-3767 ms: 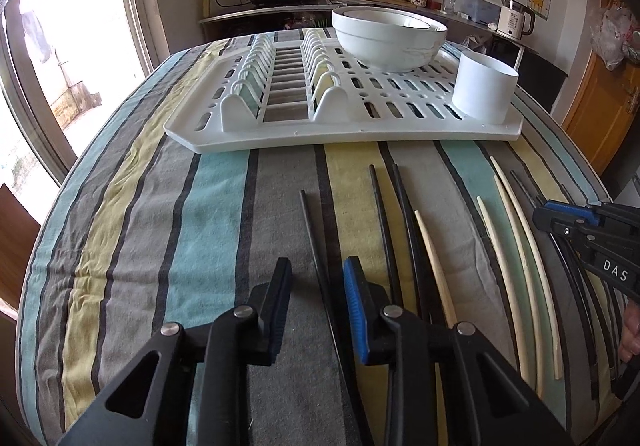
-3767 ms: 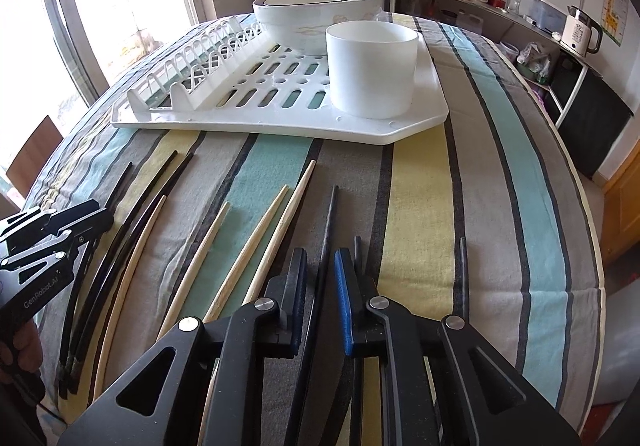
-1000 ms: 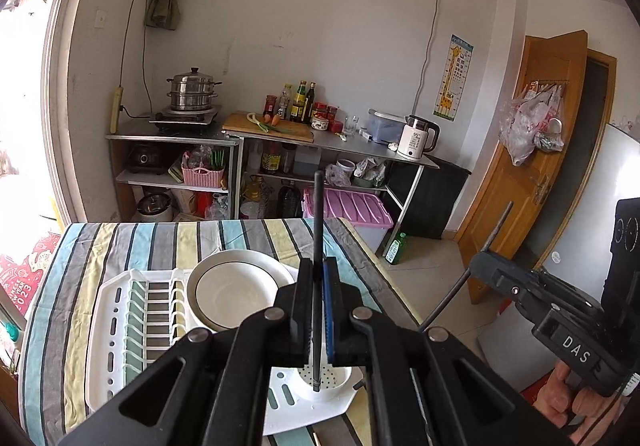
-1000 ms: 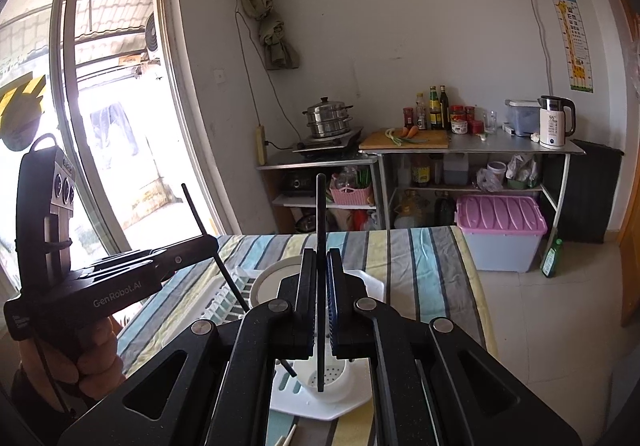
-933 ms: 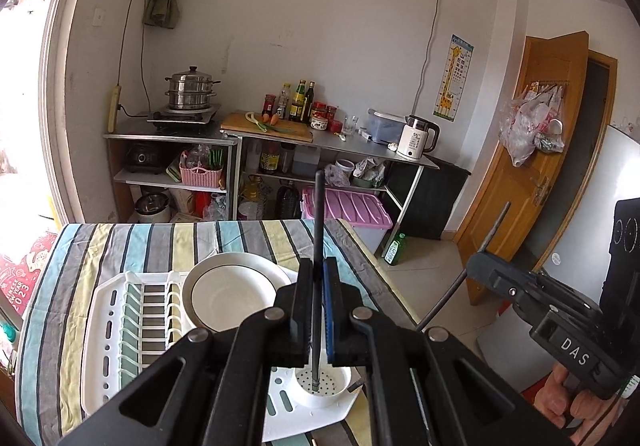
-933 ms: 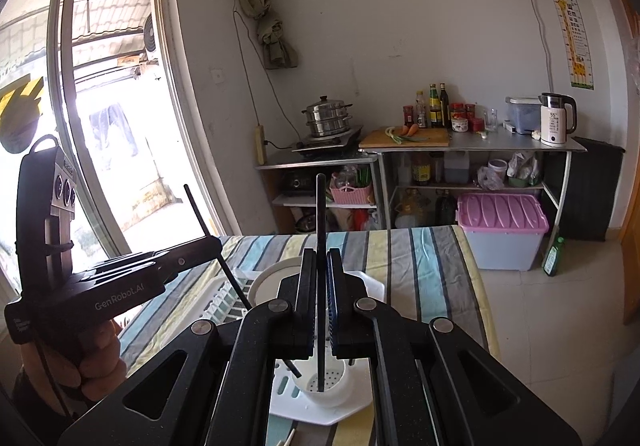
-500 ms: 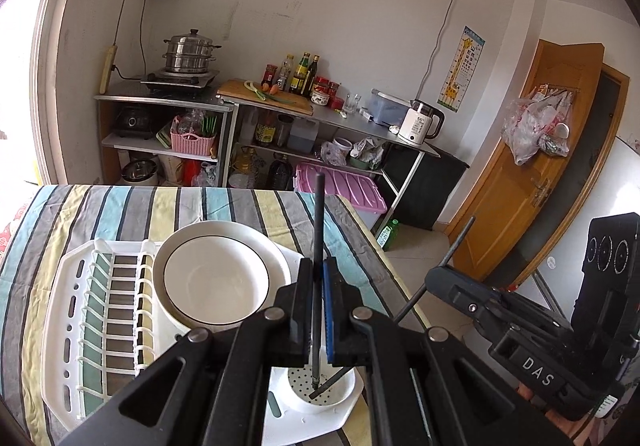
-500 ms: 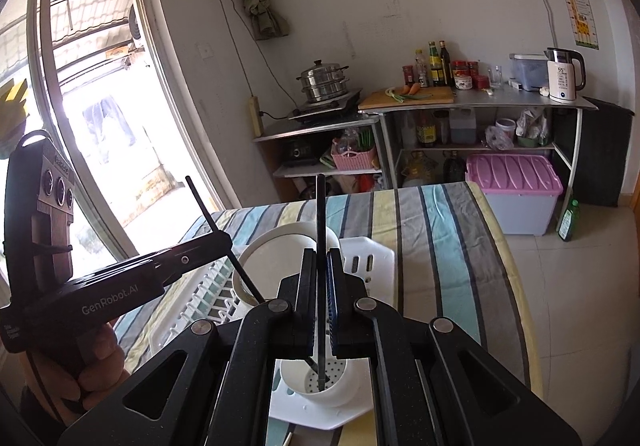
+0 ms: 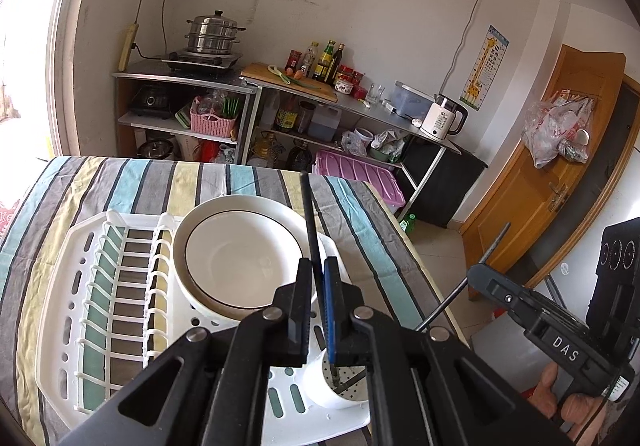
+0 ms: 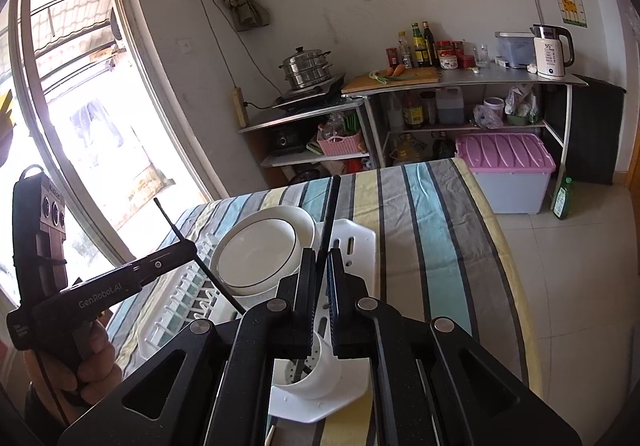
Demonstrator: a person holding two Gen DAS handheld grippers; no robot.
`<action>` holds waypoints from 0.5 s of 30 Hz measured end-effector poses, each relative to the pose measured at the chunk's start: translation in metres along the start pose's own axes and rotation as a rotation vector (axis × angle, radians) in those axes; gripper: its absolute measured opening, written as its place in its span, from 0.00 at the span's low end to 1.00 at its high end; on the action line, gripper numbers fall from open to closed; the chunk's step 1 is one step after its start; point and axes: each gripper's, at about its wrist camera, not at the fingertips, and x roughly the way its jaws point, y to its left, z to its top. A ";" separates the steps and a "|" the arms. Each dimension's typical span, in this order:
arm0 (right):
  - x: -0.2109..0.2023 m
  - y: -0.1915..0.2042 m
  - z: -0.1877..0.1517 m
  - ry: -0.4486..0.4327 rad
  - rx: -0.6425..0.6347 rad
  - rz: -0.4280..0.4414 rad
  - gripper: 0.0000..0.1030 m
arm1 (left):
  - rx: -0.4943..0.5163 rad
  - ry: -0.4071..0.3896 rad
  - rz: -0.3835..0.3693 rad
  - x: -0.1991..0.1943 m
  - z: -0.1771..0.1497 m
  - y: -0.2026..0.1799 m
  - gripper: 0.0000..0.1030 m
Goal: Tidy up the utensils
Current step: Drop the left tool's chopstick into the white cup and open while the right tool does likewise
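Note:
My left gripper (image 9: 318, 274) is shut on a black chopstick (image 9: 310, 222) held upright, its lower tip inside the white perforated utensil cup (image 9: 320, 394) at the drying rack's near corner. My right gripper (image 10: 322, 258) pinches a second black chopstick (image 10: 330, 206); its jaws are starting to open, the stick leans slightly between them, and its lower end reaches into the cup (image 10: 316, 378). Each gripper shows in the other's view: the right gripper (image 9: 476, 278) at the right, the left gripper (image 10: 188, 246) at the left, both in a person's hands.
The white drying rack (image 9: 80, 286) lies on a striped tablecloth (image 9: 380, 230). Stacked white bowls (image 9: 240, 262) sit in it right behind the cup. The table's right edge drops to a tiled floor (image 10: 560, 286). Kitchen shelves (image 9: 248, 86) stand against the far wall.
Both grippers have come down and nearer to the rack, and the chopstick tips have sunk into the cup. The right chopstick has tipped from upright to a slight lean.

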 end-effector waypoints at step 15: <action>-0.017 -0.004 -0.020 0.032 -0.031 -0.020 0.15 | 0.046 -0.011 0.060 -0.022 -0.021 0.008 0.20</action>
